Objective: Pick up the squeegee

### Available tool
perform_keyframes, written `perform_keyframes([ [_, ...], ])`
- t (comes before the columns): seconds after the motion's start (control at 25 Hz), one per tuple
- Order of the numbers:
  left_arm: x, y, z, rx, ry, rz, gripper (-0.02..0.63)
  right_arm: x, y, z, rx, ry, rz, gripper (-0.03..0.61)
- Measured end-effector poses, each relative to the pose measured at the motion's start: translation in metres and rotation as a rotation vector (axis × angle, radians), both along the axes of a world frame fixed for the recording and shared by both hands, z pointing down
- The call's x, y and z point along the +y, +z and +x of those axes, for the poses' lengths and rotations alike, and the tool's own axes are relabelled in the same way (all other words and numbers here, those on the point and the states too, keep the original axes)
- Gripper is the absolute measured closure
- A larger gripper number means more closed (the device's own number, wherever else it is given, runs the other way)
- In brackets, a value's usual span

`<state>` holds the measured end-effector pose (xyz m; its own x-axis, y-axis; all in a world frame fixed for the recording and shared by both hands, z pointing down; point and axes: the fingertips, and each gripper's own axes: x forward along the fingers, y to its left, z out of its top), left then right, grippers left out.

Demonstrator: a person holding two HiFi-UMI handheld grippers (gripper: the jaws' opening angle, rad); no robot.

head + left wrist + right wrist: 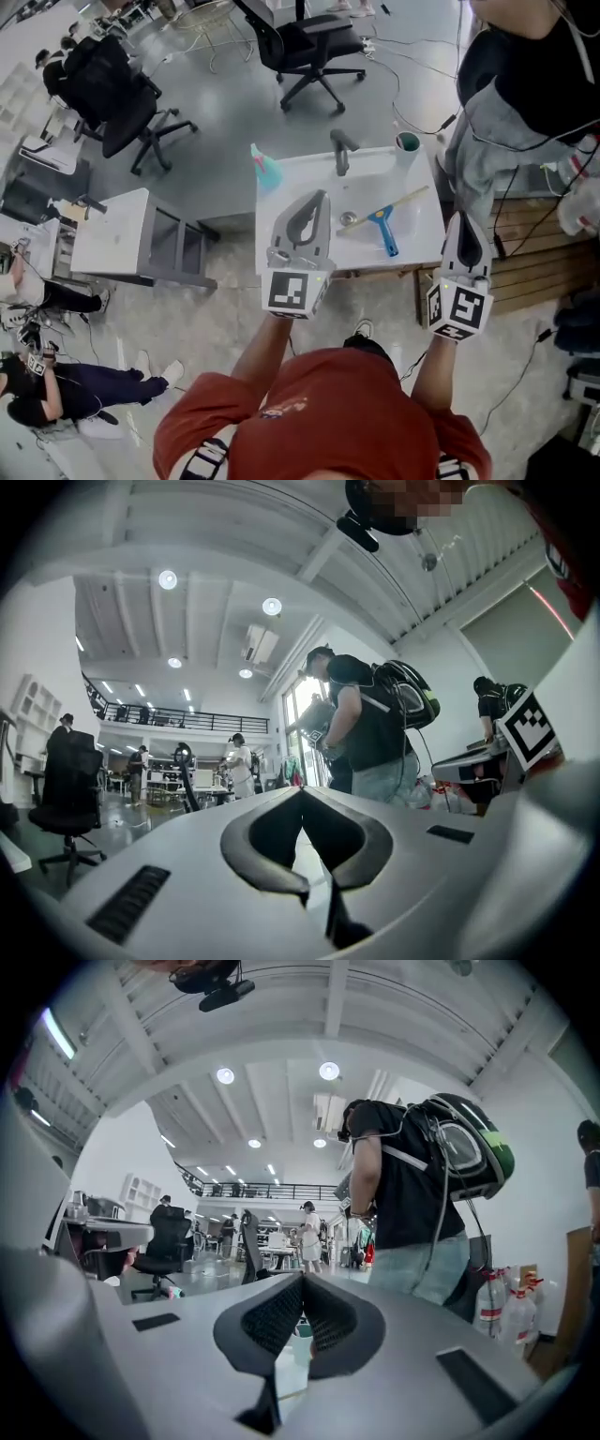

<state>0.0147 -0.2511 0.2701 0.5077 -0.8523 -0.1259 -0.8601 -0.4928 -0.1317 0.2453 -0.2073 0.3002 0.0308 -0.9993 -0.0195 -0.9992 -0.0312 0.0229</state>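
Squeegee [382, 217] flat on white counter [309, 173]. Likely light and stiff, rubber edge soft; blue handle looks the best hold. Left gripper [322, 199] and right gripper [461, 220]: jaws pressed together, empty.

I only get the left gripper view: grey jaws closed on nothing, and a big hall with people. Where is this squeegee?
Observer: The head view shows the squeegee with a blue handle and pale blade bar lying flat on the white sink top, outside your picture.
Operator: Which gripper is it closer to?
Observer: In that view it lies between them, with the left gripper on its left and the right gripper on its right.
Operator: Is the right one holding anything?
Observer: No. The right gripper view shows its jaws shut and empty.
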Motion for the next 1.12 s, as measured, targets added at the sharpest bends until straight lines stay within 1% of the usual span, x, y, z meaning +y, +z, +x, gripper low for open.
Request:
perform_keyframes([
  [0.2,-0.03,0.005,0.028,-0.001,-0.03,-0.012,0.598,-0.041,0.008,0.025,0.033,-0.027,-0.014,0.571],
  [0.36,-0.044,0.007,0.04,0.004,-0.048,-0.022,0.598,-0.061,0.014,0.034,0.027,-0.056,-0.024,0.571],
  [0.48,-0.053,0.018,0.045,-0.011,-0.041,-0.042,0.598,-0.073,0.027,0.035,0.012,-0.067,-0.044,0.571],
  [0.68,-0.075,0.043,0.045,-0.005,-0.042,-0.089,0.598,-0.096,0.045,0.034,0.008,-0.074,-0.077,0.571],
  [0.8,-0.092,0.059,0.045,-0.004,-0.041,-0.103,0.598,-0.109,0.053,0.034,-0.002,-0.071,-0.093,0.571],
  [0.92,-0.111,0.074,0.042,-0.007,-0.033,-0.127,0.598,-0.123,0.06,0.024,-0.021,-0.086,-0.119,0.57],
  [1.04,-0.133,0.084,0.033,-0.002,-0.03,-0.146,0.598,-0.142,0.068,0.011,0.009,-0.092,-0.141,0.571],
  [1.12,-0.143,0.097,0.024,-0.009,-0.036,-0.167,0.598,-0.153,0.08,0.003,0.005,-0.088,-0.161,0.569],
])
